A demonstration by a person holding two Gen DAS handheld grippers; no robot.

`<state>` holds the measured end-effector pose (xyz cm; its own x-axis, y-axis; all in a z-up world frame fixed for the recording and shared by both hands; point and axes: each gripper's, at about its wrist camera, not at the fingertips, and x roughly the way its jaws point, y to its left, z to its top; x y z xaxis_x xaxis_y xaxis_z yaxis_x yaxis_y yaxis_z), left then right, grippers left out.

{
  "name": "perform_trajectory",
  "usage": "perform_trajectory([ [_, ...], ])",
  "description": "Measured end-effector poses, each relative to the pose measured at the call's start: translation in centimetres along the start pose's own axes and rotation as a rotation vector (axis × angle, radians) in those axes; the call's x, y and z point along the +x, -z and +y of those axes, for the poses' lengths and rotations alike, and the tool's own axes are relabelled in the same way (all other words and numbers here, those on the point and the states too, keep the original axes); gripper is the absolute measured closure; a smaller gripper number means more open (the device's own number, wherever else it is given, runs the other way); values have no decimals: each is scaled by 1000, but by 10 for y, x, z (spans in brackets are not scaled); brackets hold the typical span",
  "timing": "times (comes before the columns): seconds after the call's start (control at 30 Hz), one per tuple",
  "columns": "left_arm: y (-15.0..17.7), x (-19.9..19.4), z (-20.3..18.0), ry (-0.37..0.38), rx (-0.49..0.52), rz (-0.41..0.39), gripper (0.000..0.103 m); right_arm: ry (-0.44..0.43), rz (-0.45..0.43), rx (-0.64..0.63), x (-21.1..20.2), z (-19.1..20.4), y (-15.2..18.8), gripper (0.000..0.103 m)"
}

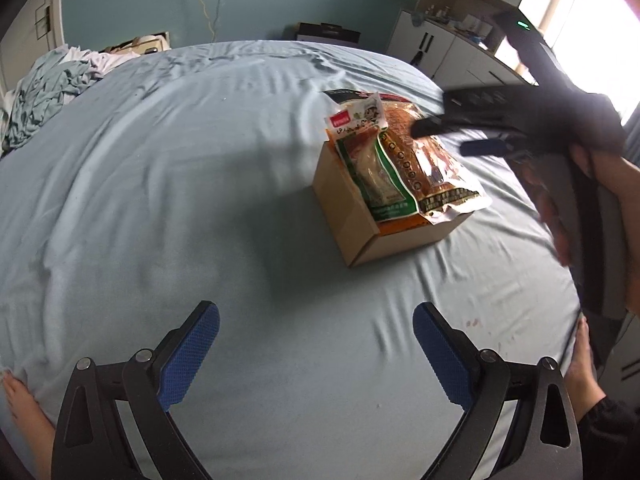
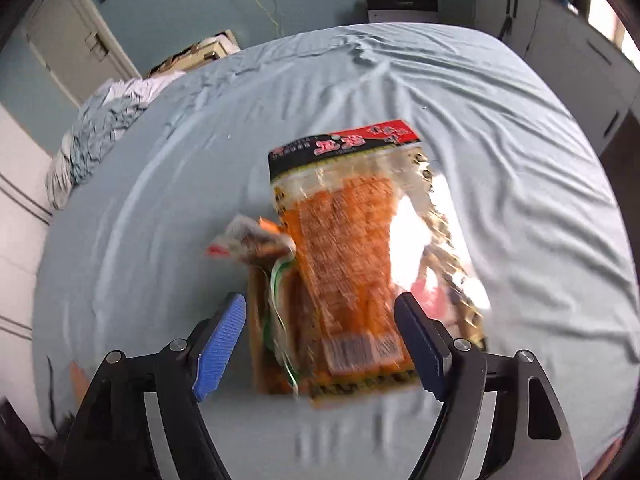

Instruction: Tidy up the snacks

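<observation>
The snack packs (image 1: 404, 160) lie stacked on the box (image 1: 352, 216) at the bed's (image 1: 160, 200) centre, at 1 o'clock from the left gripper (image 1: 316, 354), whose jaws stand apart and empty, clear of the work. The right gripper (image 2: 320, 344) hangs over the packs with jaws apart, gripping nothing, which suggests a release. Only the left view shows the box; the right view shows the orange pack's (image 2: 348, 260) barcode end.
</observation>
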<state>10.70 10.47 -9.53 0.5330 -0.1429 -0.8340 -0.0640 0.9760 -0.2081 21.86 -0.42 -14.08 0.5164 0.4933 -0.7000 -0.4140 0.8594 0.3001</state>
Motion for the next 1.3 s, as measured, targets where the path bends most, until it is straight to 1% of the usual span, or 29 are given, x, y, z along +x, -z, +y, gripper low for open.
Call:
perform_trajectory([
  [0.03, 0, -2, 0, 0, 0, 1, 4, 2, 3, 1, -12, 0, 8, 27],
  [0.1, 2, -10, 0, 7, 5, -1, 4, -21, 47, -3, -37, -5, 36, 27],
  [0.13, 3, -13, -1, 7, 11, -3, 4, -28, 64, -13, -58, -3, 40, 27],
  [0.17, 5, -17, -1, 5, 20, -8, 4, -34, 91, -43, -77, -3, 61, 27],
  [0.23, 8, -26, -4, -10, 45, -10, 4, -28, 117, -108, -108, 0, 82, 27],
  [0.27, 9, -31, -5, -15, 55, -11, 4, -6, 123, -154, -129, 3, 102, 27],
  [0.3, 10, -37, -7, -20, 67, -13, 4, 11, 124, -179, -145, 3, 112, 27],
  [0.33, 10, -42, -10, -32, 80, -11, 4, 31, 119, -205, -164, 6, 126, 27],
  [0.4, 12, -53, -19, -85, 116, 8, 4, 25, 106, -211, -195, 9, 150, 27],
  [0.5, 18, -85, -44, -180, 213, 5, 4, 6, 72, -172, -233, 5, 162, 27],
  [0.53, 19, -94, -51, -196, 236, -1, 4, 13, 57, -166, -245, 5, 166, 27],
  [0.6, 22, -121, -67, -237, 277, -24, 3, 29, -8, -166, -275, 5, 170, 27],
  [0.63, 23, -134, -73, -249, 282, -34, 0, 29, -29, -171, -286, 4, 180, 27],
  [0.67, 25, -149, -80, -259, 278, -50, 0, 13, -55, -182, -293, 3, 186, 27],
  [0.7, 27, -160, -84, -264, 272, -61, 0, -21, -82, -188, -303, 3, 192, 27],
  [0.73, 29, -172, -89, -271, 262, -70, 0, -52, -99, -189, -311, 2, 197, 27],
  [0.8, 36, -198, -99, -251, 240, -105, 0, -74, -94, -190, -313, -1, 203, 27],
  [0.87, 43, -219, -108, -213, 238, -138, 0, -58, -101, -206, -316, -5, 207, 27],
  [0.93, 49, -232, -117, -190, 250, -142, 0, -34, -118, -212, -322, -9, 209, 27],
  [1.0, 52, -234, -120, -160, 247, -136, 0, -39, -124, -203, -331, -12, 213, 27],
  [1.07, 53, -226, -119, -146, 232, -133, 0, -49, -128, -182, -336, -21, 217, 27],
  [1.13, 55, -213, -114, -170, 214, -123, 0, -46, -132, -171, -333, -28, 224, 27],
  [1.17, 54, -204, -111, -189, 215, -104, 0, -44, -135, -173, -327, -29, 224, 27],
  [1.23, 53, -196, -108, -194, 232, -70, 0, -13, -144, -195, -327, -33, 228, 27],
  [1.3, 48, -195, -103, -197, 221, -80, 0, 58, -146, -208, -325, -37, 228, 27],
])
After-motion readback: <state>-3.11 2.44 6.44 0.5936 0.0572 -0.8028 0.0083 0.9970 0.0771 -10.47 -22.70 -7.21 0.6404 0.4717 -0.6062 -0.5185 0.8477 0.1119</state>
